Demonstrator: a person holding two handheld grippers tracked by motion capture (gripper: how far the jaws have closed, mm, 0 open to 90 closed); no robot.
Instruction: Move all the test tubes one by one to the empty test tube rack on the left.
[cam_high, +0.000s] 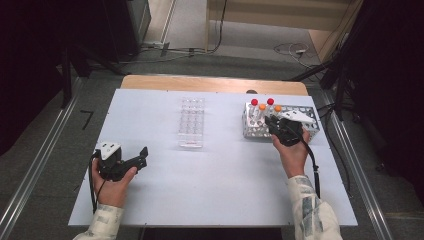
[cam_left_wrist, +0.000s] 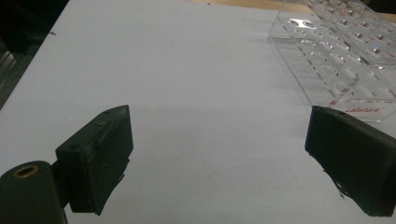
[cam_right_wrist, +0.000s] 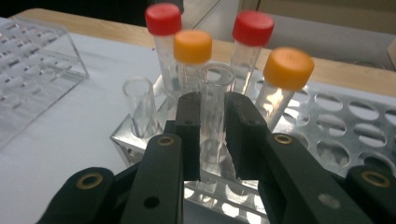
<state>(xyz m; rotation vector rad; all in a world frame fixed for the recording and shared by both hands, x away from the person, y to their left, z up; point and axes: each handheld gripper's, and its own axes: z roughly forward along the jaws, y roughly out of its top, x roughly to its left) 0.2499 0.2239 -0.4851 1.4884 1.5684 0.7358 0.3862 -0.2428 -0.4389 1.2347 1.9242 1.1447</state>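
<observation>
My right fingers (cam_right_wrist: 187, 135): pinching an uncapped clear tube (cam_right_wrist: 214, 112) standing in the metal rack (cam_right_wrist: 327, 140), capped tubes just beyond. My left fingers (cam_left_wrist: 98, 163): spread wide above bare tabletop (cam_left_wrist: 187, 84), acrylic rack (cam_left_wrist: 345, 51) beyond.

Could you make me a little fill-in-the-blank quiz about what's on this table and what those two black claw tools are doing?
1. The right gripper has its jaws closed on an uncapped clear ____ standing in the metal rack.
2. Two capped tubes have red caps and two have ____ caps.
3. The left gripper holds its jaws ____ above the white table.
4. The clear plastic rack in the middle of the table holds ____ tubes.

Missing words: tube; orange; open; no
</observation>
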